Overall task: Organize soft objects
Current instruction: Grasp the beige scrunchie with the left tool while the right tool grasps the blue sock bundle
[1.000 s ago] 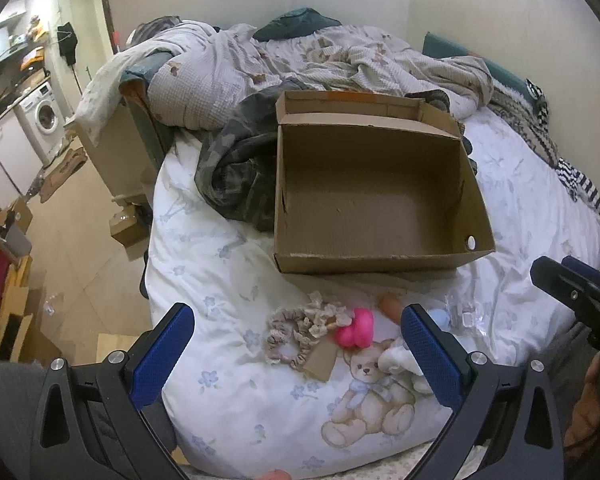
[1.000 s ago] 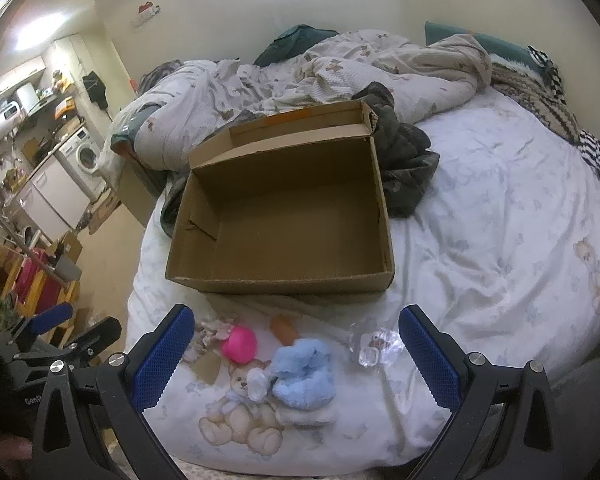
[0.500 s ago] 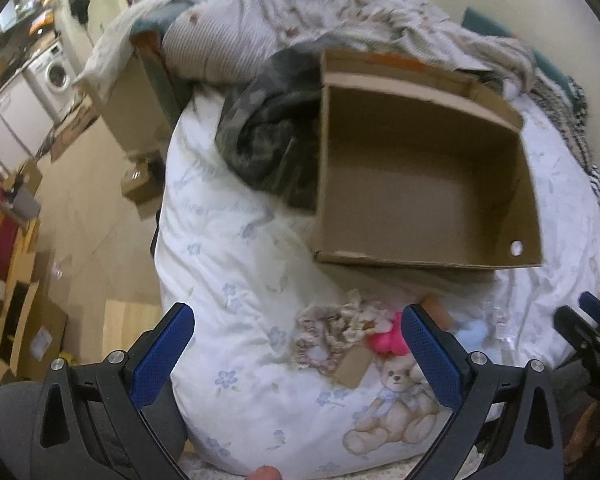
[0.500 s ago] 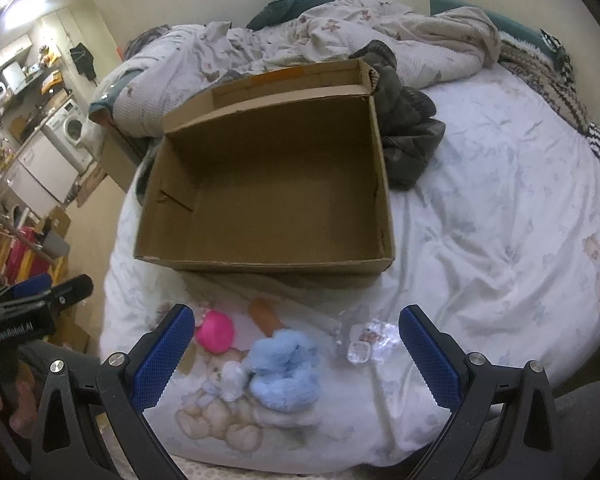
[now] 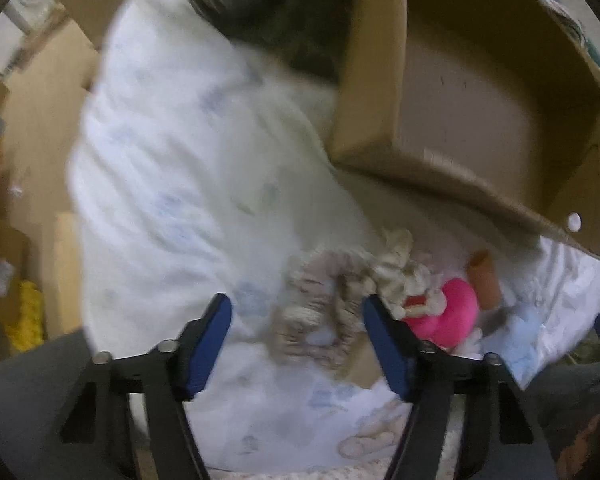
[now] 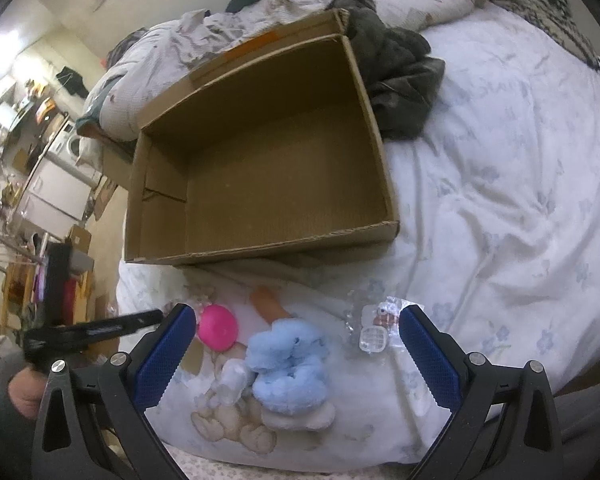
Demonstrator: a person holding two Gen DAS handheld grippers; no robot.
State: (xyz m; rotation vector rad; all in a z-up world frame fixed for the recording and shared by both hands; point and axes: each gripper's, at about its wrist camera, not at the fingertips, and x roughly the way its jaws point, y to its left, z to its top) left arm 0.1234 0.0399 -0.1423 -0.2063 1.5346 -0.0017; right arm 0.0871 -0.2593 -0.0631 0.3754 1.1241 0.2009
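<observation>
Since the earlier frames: left gripper (image 5: 298, 320) brought down close over the bedsheet (image 5: 168, 184), its jaws just narrowed from their widest setting; the left wrist view is blurred by motion. Right gripper (image 6: 298, 330) also lowered toward the sheet, by a lesser amount.

Left wrist view, left to right:
- Floor and cardboard clutter, left edge of frame, blurred.
- Bedsheet, white with pale blue flowers, filling the centre.
- Beige frilled scrunchie (image 5: 324, 312), lower centre, lying on the sheet between the blue pads. The right pad is seen at its right edge; whether the pads press on it cannot be told.
- Pink plush ball (image 5: 450, 316), just right of the right pad, touching the scrunchie bundle.
- Orange cylinder (image 5: 484, 280), just beyond the pink ball.
- Cardboard box (image 5: 372, 92), upper right, open and holding nothing.

Right wrist view, left to right:
- A hand (image 6: 24, 396) holding the left gripper's black body, lower left.
- Pink plush ball (image 6: 217, 328), just right of the left pad.
- Light blue fluffy toy (image 6: 288, 364), lower centre, lying on the sheet between the pads, which stand wide apart and clear of it: released.
- Clear plastic packet (image 6: 374, 330), just inside the right pad.
- Cardboard box (image 6: 260, 240), centre, behind the small items.
- Dark garment (image 6: 400, 80), upper right, against the box's far corner.
</observation>
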